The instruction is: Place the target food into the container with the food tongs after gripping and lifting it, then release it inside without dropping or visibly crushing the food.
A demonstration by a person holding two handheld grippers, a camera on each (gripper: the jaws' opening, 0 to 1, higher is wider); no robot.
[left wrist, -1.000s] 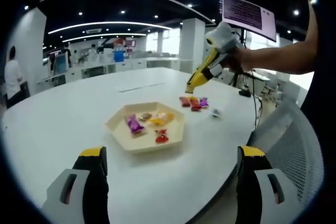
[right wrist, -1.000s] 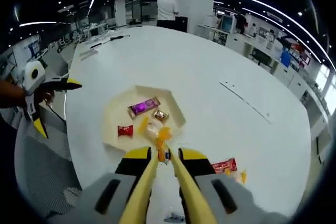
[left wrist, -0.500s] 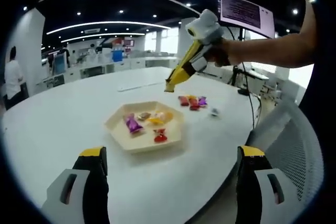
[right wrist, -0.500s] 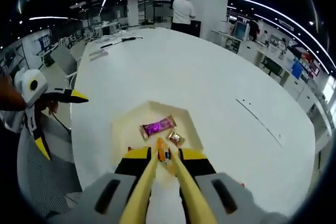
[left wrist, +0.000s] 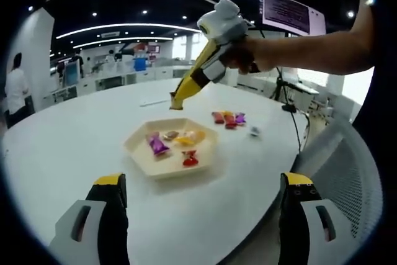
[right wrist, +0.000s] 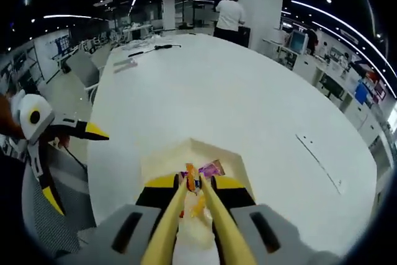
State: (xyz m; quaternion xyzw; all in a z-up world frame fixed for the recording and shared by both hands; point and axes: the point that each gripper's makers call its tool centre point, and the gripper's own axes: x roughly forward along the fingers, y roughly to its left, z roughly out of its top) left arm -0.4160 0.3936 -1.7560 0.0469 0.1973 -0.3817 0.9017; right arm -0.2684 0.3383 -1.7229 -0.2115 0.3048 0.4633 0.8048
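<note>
Your yellow tongs (right wrist: 191,200), clamped in the right gripper (right wrist: 193,185), are nearly closed, tips pinching an orange-wrapped candy (right wrist: 191,177). In the left gripper view you see them aloft over the hexagonal tray (left wrist: 162,167), tips at about 12 o'clock from it, though the candy at the tips is too small to make out there. In the right gripper view the tray lies straight under the tips, its near half hidden behind the gripper; a purple candy (right wrist: 212,169) peeks out at 2 o'clock. Loose candies (left wrist: 227,119) lie on the white table (left wrist: 80,128) at 2 o'clock of the tray. Your left gripper (left wrist: 201,181) holds nothing, jaws wide apart.
</note>
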